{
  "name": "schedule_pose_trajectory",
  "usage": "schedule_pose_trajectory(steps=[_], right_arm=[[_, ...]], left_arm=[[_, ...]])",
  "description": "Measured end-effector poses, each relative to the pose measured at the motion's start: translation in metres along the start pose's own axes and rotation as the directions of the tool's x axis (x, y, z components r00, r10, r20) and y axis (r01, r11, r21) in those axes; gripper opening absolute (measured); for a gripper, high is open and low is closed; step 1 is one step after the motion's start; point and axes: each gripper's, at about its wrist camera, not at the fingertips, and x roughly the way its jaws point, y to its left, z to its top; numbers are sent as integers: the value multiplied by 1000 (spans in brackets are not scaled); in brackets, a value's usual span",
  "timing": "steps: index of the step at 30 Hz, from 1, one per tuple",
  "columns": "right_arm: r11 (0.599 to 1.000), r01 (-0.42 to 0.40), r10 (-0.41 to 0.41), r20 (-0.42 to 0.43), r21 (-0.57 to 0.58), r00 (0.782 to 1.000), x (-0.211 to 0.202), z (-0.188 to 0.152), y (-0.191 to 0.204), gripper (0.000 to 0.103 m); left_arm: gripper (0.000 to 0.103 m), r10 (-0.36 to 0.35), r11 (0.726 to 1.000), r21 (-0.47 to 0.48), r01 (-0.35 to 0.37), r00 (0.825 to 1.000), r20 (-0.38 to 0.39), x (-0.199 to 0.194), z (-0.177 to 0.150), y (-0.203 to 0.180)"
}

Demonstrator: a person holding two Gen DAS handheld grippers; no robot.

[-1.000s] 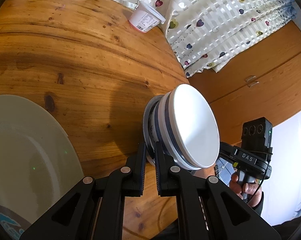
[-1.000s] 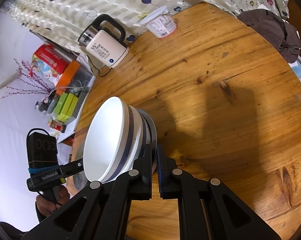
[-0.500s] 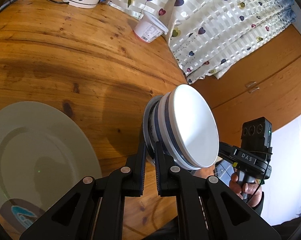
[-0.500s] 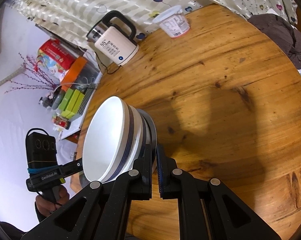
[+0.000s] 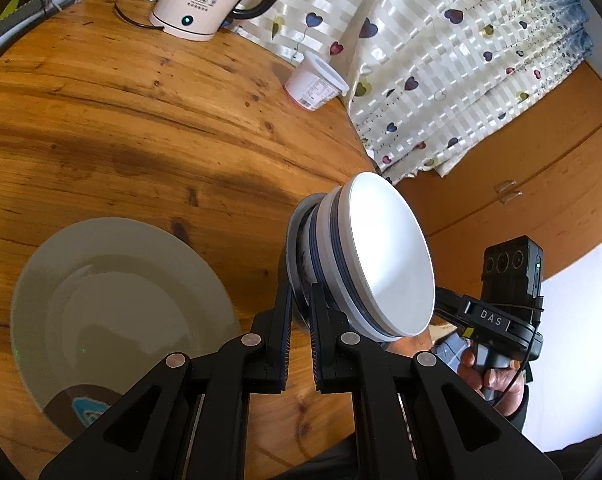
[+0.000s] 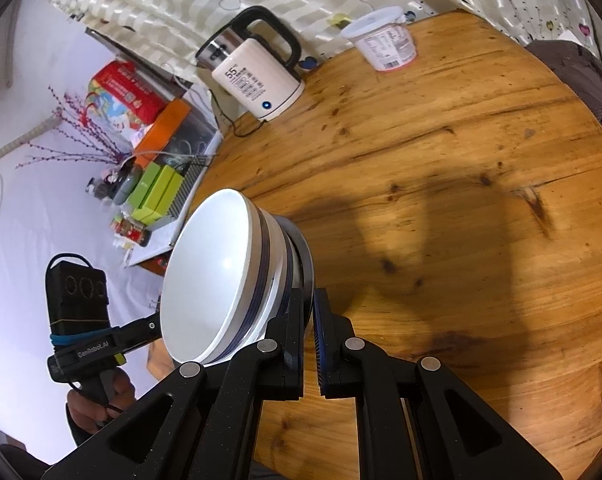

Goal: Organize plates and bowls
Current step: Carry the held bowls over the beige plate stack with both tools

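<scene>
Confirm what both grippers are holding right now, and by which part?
Both hold one stack of white, blue-banded bowls. The left gripper and right gripper pinch the dark rim at the stack's bottom, on opposite sides.

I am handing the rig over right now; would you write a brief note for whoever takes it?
Left gripper: shut on the stack of bowls, at its bottom rim.
Right gripper: shut on the opposite side of the same rim.
The stack is lifted and tilted above the wooden table.
A large plate lies flat on the table, empty.
Done: bowls nested.
Left: set the stack down, probably on the plate.
</scene>
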Motion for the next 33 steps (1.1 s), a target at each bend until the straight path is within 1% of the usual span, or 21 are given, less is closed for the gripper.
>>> schedule_pose_trajectory(steps=[13, 33], right_arm=[[999, -20, 19, -32, -41, 999, 18, 2, 26, 7], [993, -55, 42, -124, -105, 991, 63, -4, 67, 7]], left_arm=[[7, 28, 999, -24, -27, 998, 49, -28, -5, 13], [7, 94, 990, -113, -83, 991, 94, -67, -26, 55]])
